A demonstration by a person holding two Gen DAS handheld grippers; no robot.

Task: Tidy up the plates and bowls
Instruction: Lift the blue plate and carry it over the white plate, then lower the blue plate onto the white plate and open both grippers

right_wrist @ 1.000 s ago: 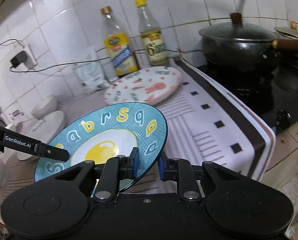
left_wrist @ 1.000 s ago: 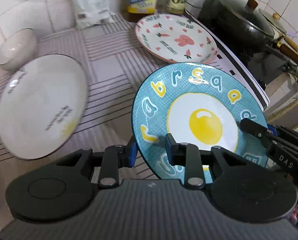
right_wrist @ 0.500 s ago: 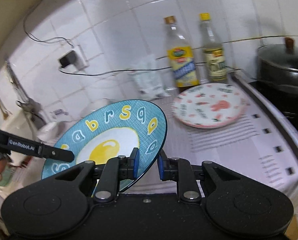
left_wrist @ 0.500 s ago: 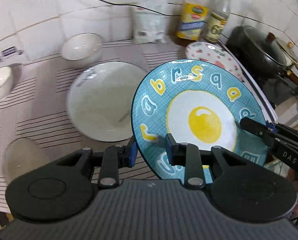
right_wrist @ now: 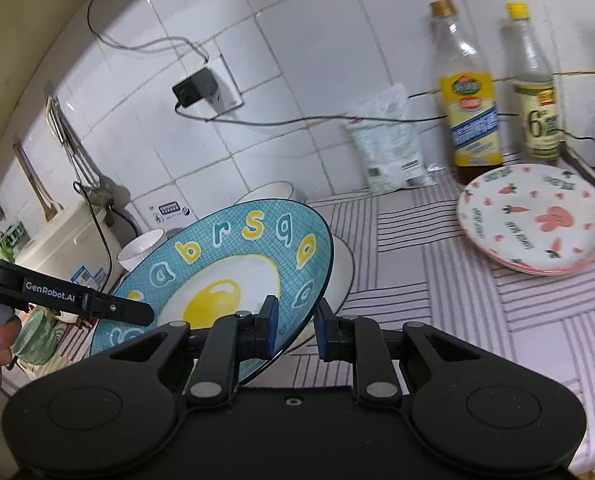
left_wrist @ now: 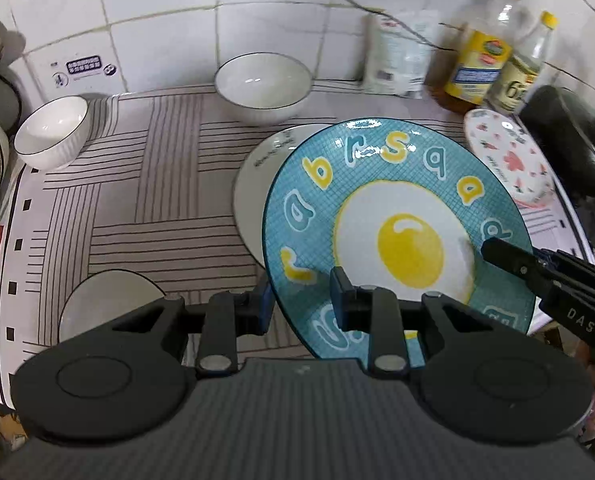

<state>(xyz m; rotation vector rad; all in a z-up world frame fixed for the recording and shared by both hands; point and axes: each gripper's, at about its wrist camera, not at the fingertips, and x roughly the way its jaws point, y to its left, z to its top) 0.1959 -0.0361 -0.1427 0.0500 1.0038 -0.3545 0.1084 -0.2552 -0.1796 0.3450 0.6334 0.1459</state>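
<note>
The left gripper points steeply down at the counter, and its two fingers are clamped on the near left rim of the blue egg plate. The right gripper points less steeply down and is clamped on the right rim of the same plate, one finger over the face and one under it. The plate is held in the air between the two grippers, tilted with its face up, above the striped cloth. It covers a part of the white plate, which lies on the cloth under it.

In the left wrist view I count three plates: the blue one, the white one, and the pink carrot plate far to the right. There are three white bowls: one far by the tiled wall, one at the far left, one near at the left. Two bottles stand by the wall, beside a white bag.
</note>
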